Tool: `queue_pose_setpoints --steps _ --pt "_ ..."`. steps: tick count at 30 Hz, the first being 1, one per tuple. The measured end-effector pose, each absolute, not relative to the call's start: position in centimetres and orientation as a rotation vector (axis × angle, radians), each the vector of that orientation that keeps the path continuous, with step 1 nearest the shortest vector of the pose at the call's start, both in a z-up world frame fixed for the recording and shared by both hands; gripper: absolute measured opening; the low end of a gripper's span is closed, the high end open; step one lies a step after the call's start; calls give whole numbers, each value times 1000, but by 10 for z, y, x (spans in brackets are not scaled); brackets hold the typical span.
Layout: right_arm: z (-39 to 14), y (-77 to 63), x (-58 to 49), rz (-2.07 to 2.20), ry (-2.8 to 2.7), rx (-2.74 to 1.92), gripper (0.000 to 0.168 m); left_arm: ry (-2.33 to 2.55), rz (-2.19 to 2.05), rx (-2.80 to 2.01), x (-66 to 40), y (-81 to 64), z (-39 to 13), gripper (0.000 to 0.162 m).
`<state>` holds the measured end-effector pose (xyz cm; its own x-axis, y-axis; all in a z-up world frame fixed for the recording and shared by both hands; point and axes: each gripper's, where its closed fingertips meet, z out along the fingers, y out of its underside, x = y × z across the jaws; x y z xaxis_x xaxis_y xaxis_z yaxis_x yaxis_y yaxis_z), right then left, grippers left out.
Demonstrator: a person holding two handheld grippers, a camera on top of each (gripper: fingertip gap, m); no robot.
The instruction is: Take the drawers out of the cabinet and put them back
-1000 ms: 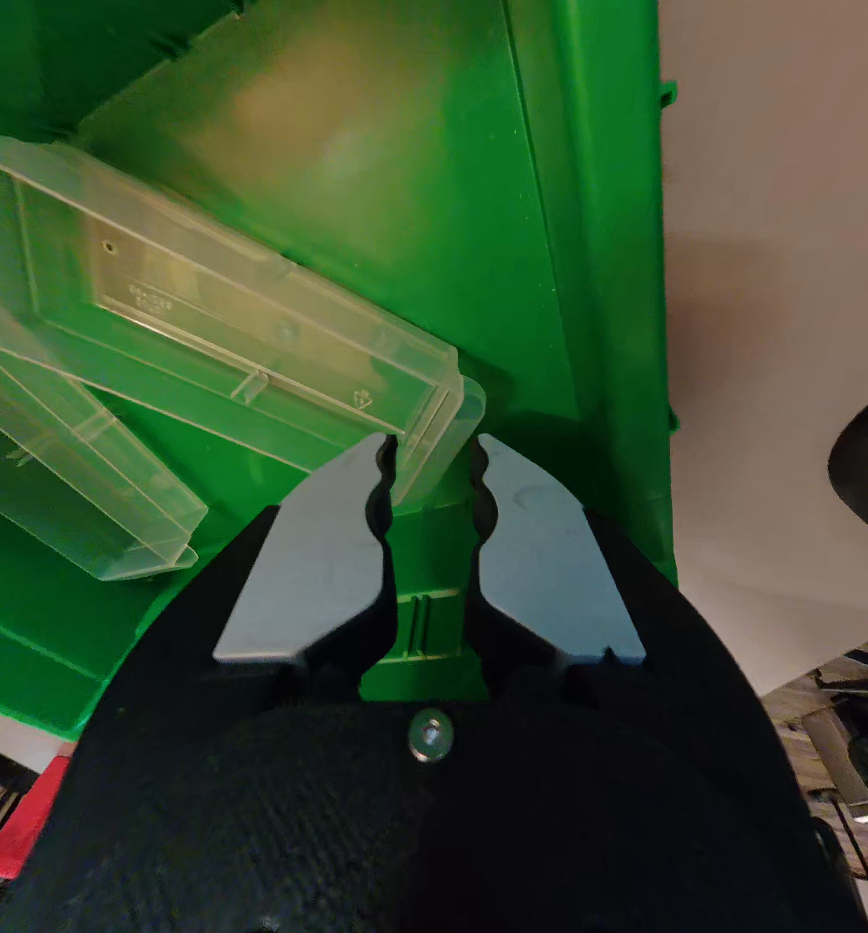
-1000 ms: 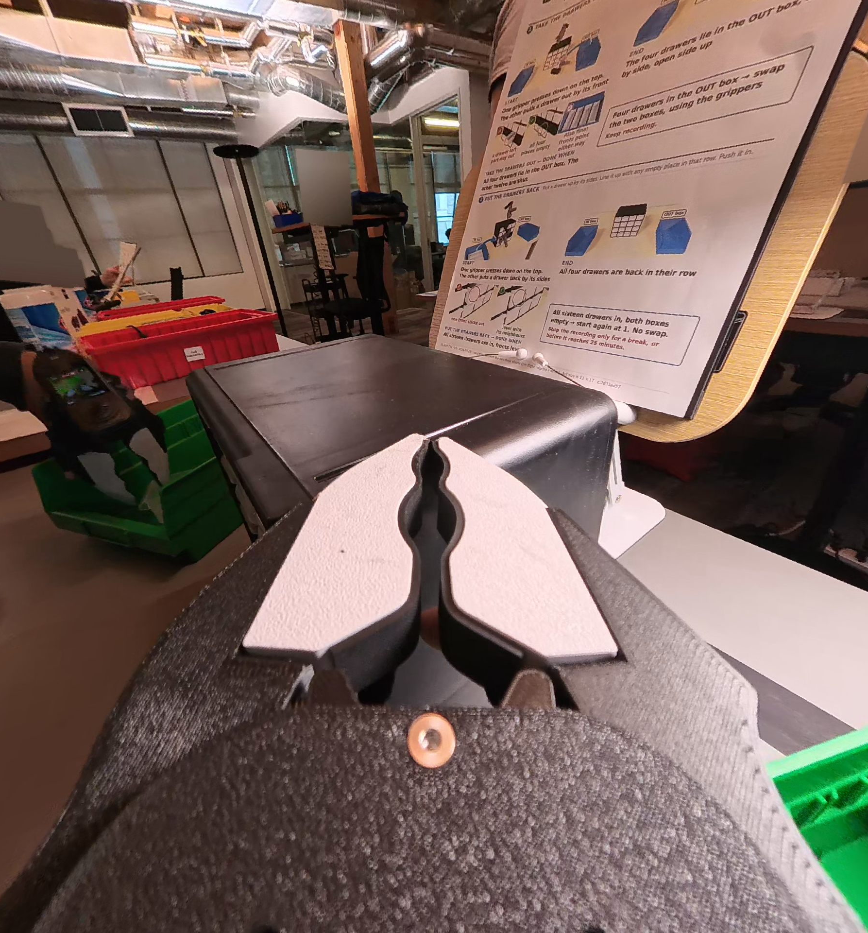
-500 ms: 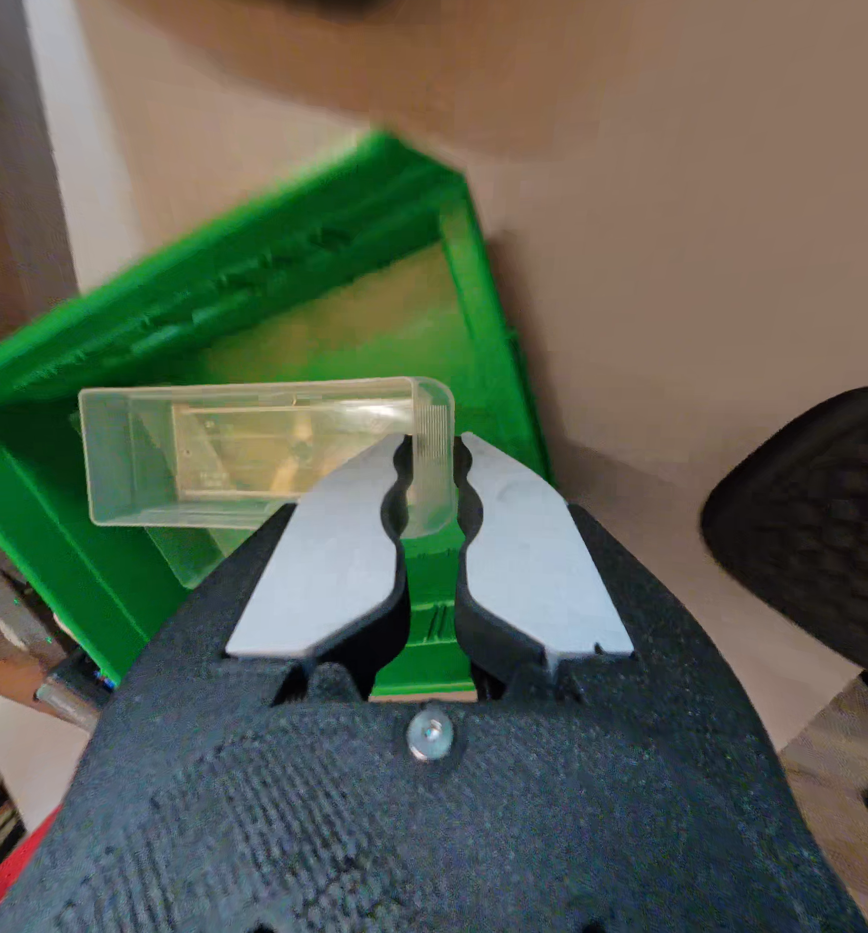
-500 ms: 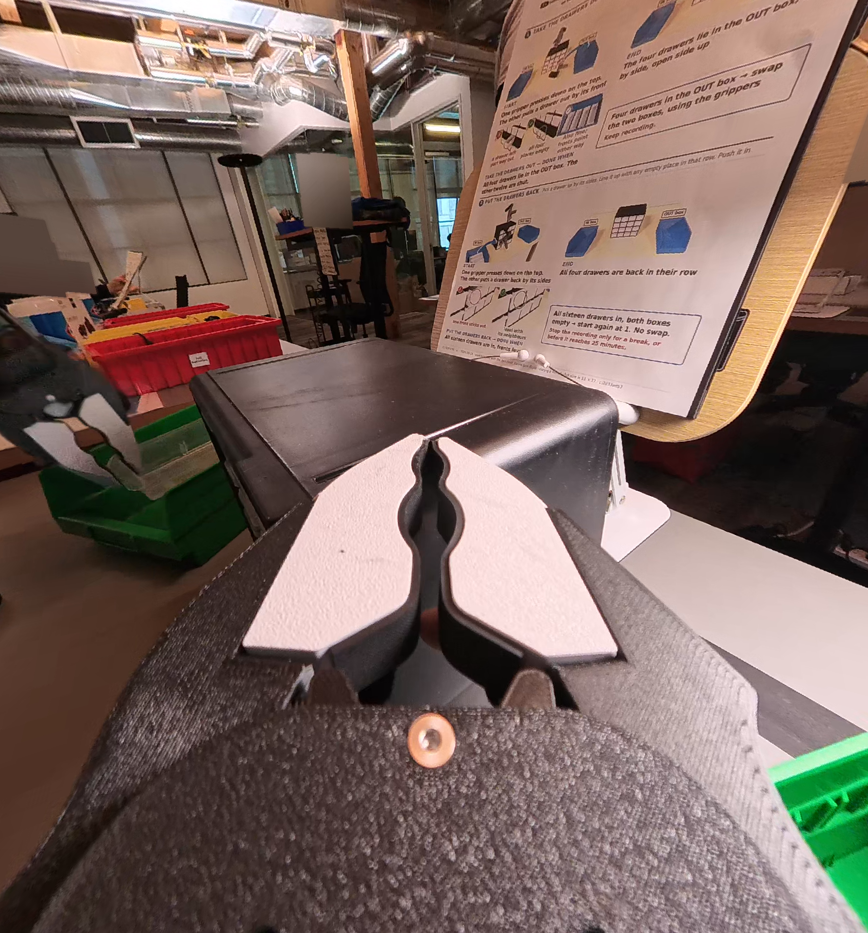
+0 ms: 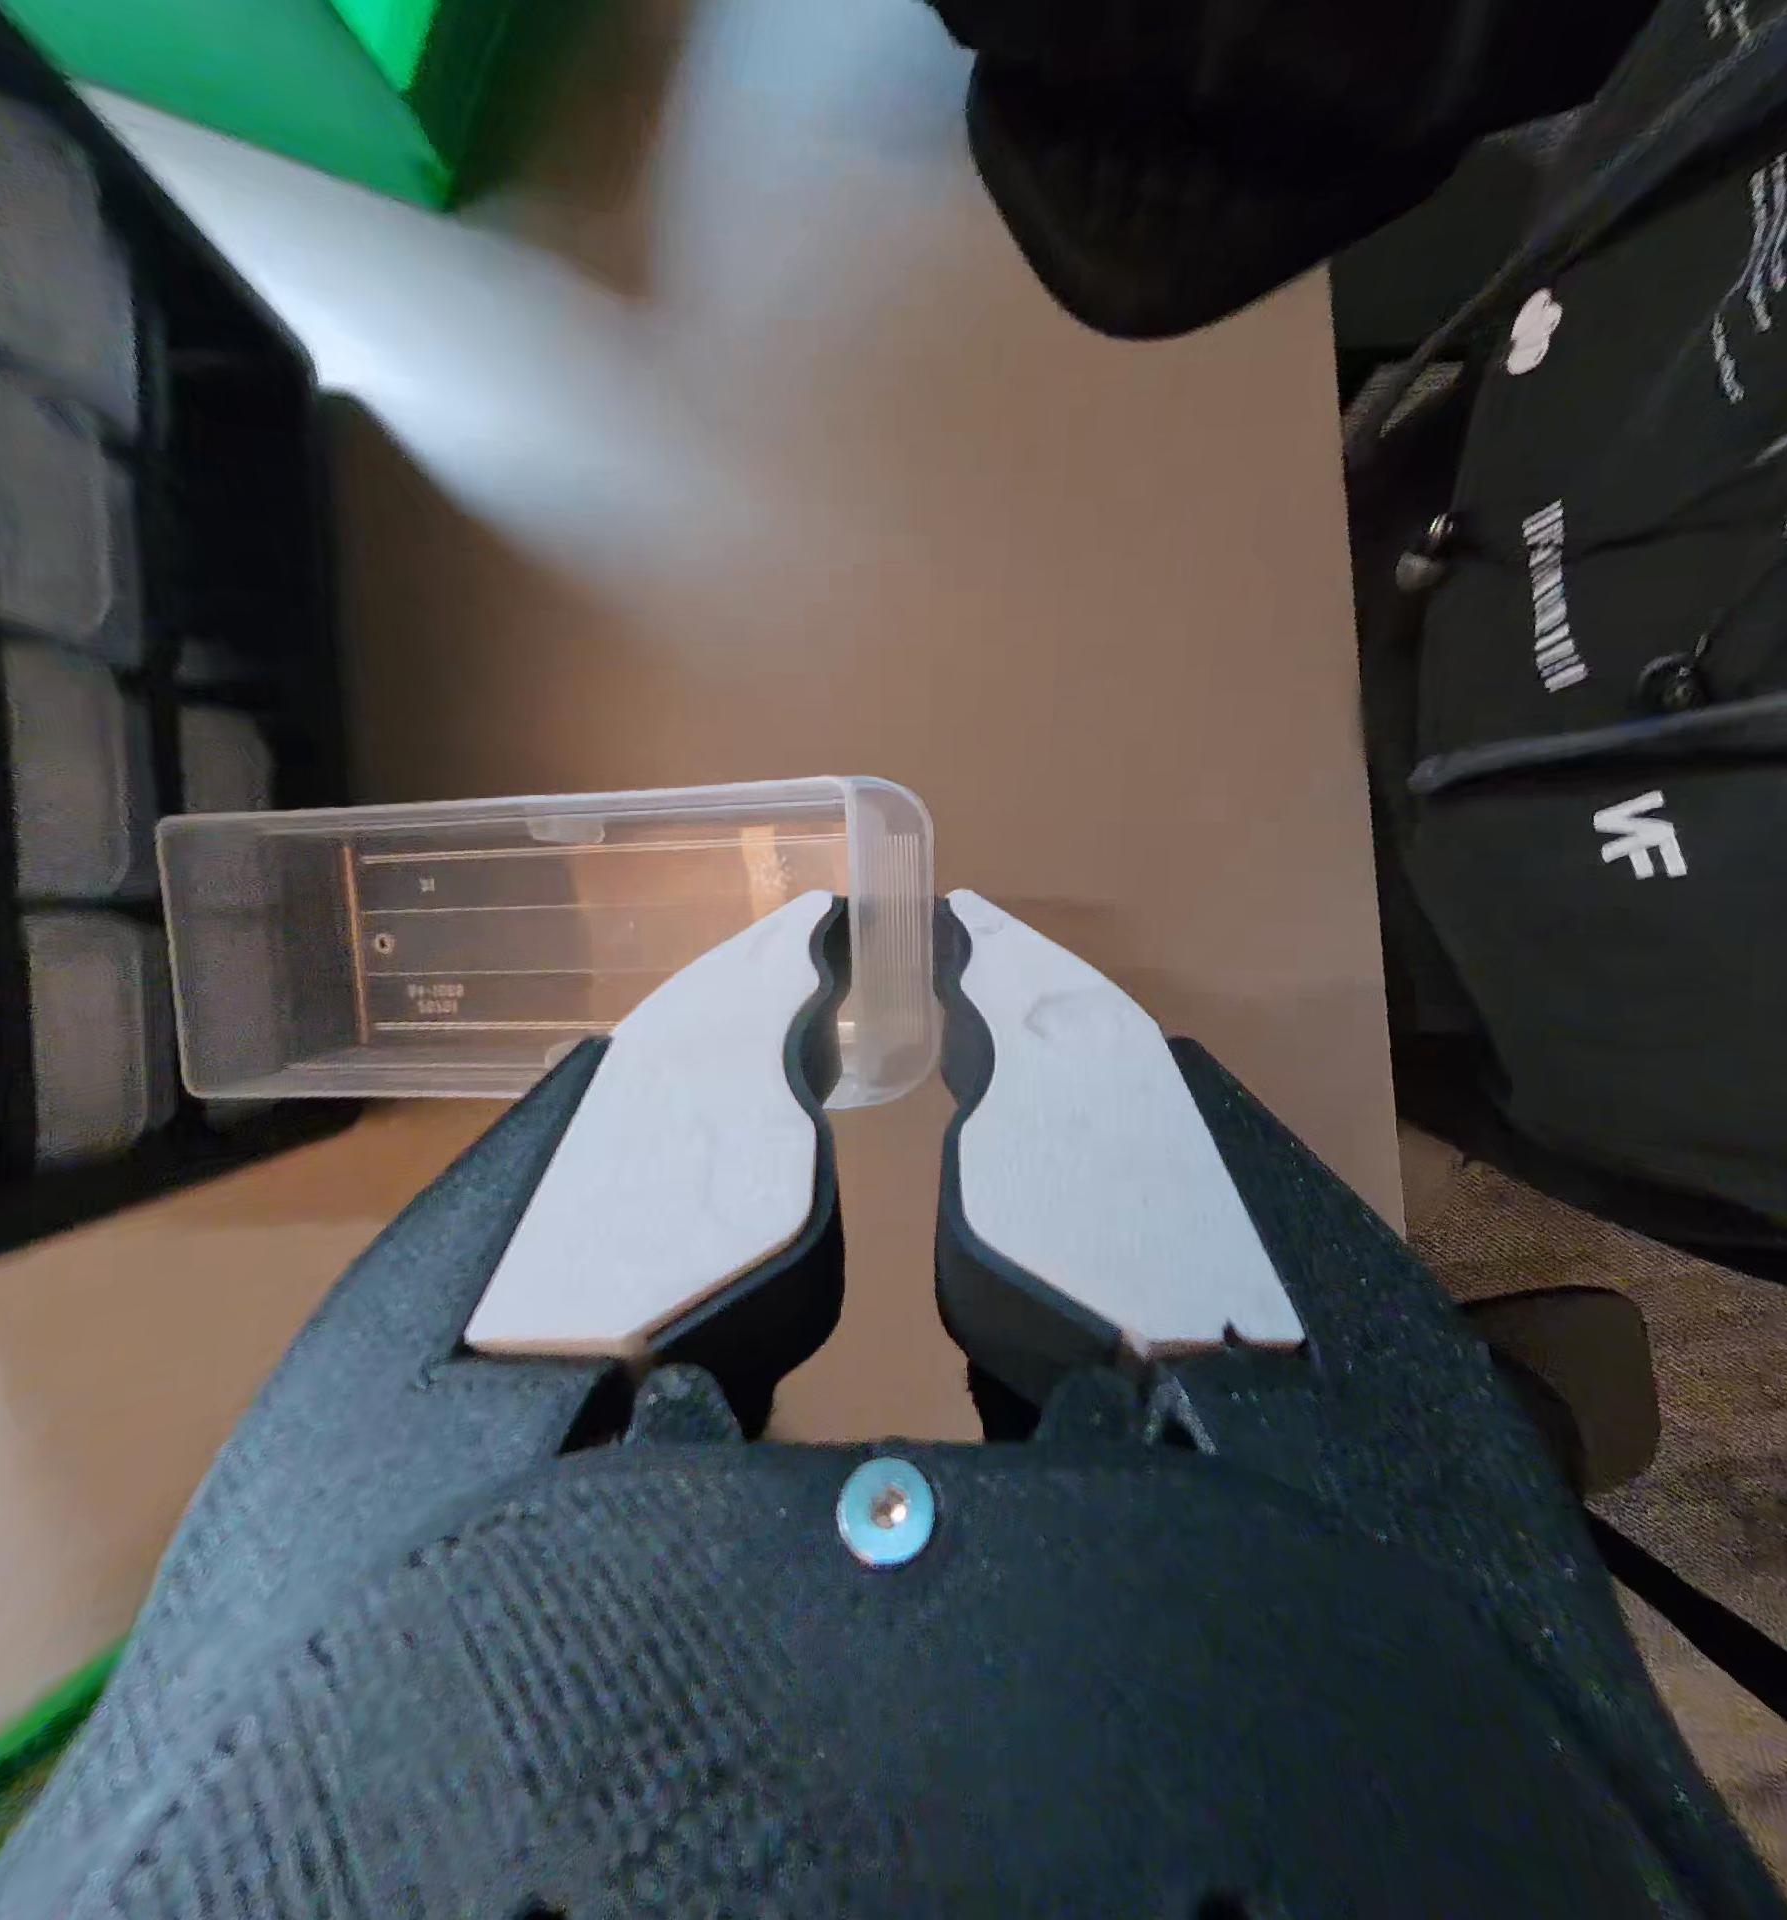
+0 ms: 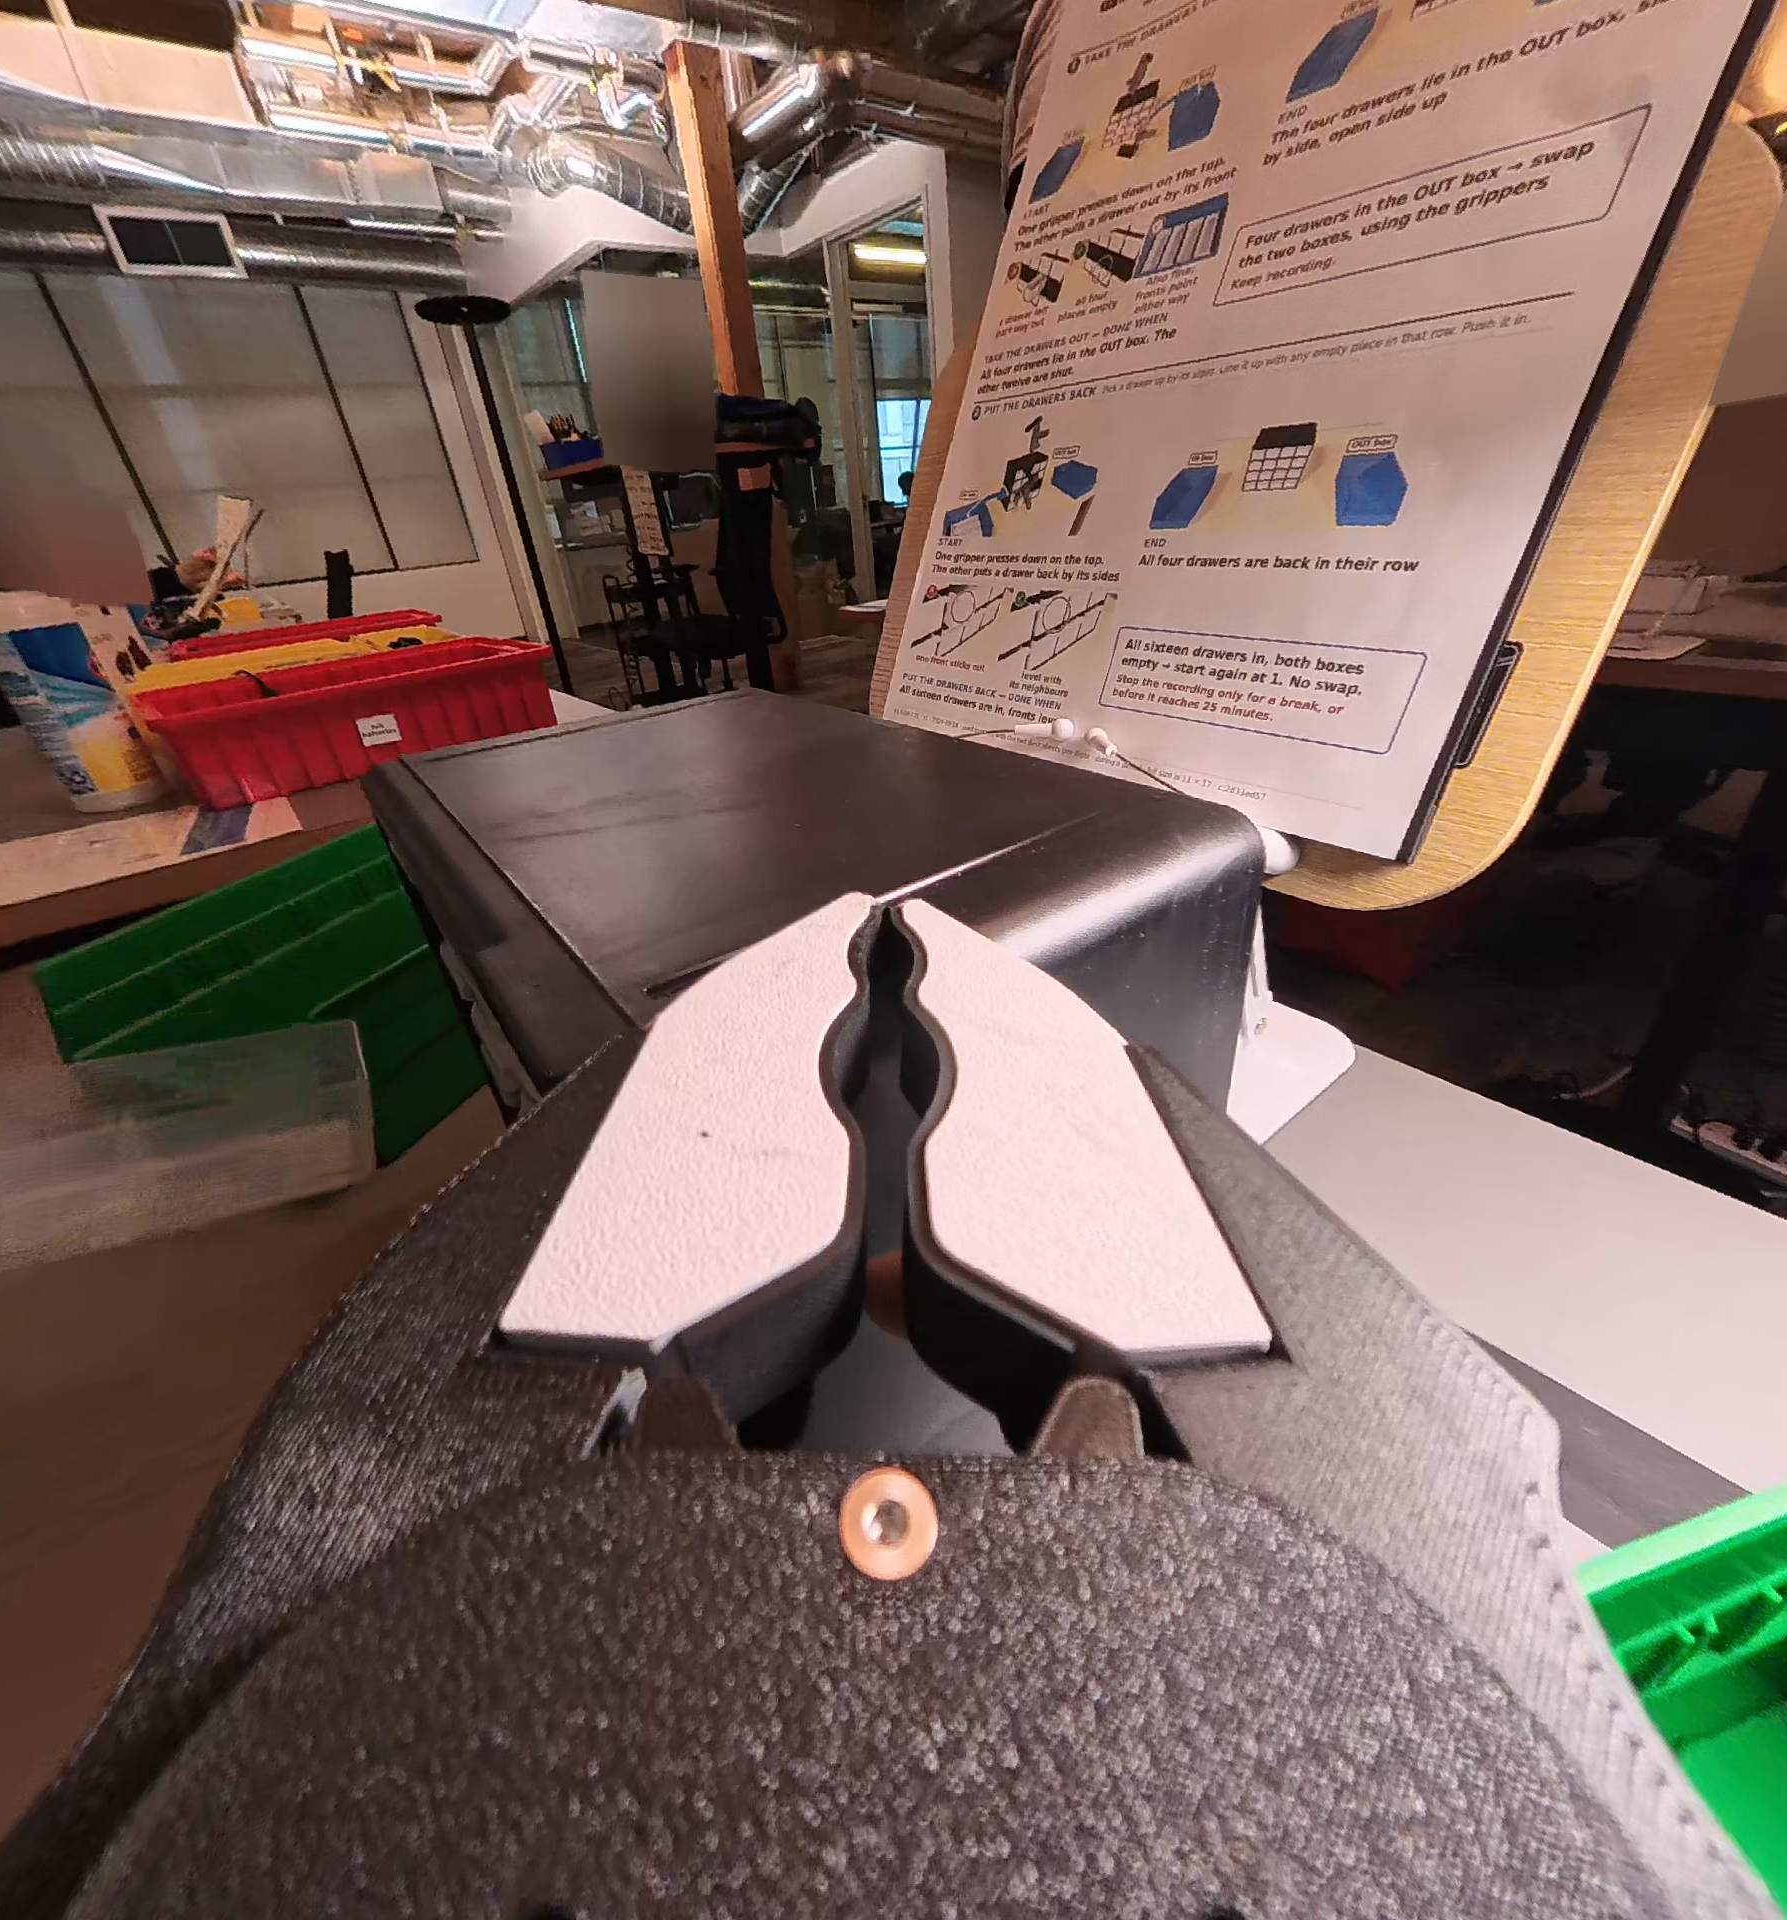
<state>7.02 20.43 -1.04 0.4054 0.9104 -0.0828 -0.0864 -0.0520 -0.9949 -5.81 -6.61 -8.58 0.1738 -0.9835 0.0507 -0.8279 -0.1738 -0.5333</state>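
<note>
My left gripper (image 5: 891, 914) is shut on the front tab of a clear plastic drawer (image 5: 515, 935). It holds the drawer sideways above the brown table, its far end pointing at the black cabinet's drawer grid (image 5: 47, 665) on the left. The same drawer shows as a blurred clear shape (image 6: 141, 1132) at the left of the right wrist view. My right gripper (image 6: 887, 920) is shut and empty, resting on the black cabinet's top (image 6: 764, 821).
A green bin (image 6: 245, 977) stands left of the cabinet, and its corner (image 5: 276, 94) shows at the top left of the left wrist view. Another green bin (image 6: 1741, 1631) sits at my right. An instruction board (image 6: 1284, 416) stands behind the cabinet. A person's dark jacket (image 5: 1616, 727) is at the right.
My left gripper closed on the drawer in the green bin, lifted it out and swung it across to the front of the cabinet. The right gripper stayed on the cabinet top.
</note>
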Motion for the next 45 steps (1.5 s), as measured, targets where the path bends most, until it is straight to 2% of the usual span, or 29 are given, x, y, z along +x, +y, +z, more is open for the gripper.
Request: queue_pose_setpoints --steps 15,32,40,45 --pt "-11 203 71 938 -861 -1395 0 1821 -661 -2140 26 -10 -138 15" --pt "-11 203 71 946 -858 -1395 0 1703 -665 -2047 40 24 -153 15" --pt "-11 203 72 954 -857 -1394 0 1755 -434 -1937 39 25 -176 15" --pt "-11 202 72 948 -858 -1395 0 1615 -272 -1914 27 52 -191 16"
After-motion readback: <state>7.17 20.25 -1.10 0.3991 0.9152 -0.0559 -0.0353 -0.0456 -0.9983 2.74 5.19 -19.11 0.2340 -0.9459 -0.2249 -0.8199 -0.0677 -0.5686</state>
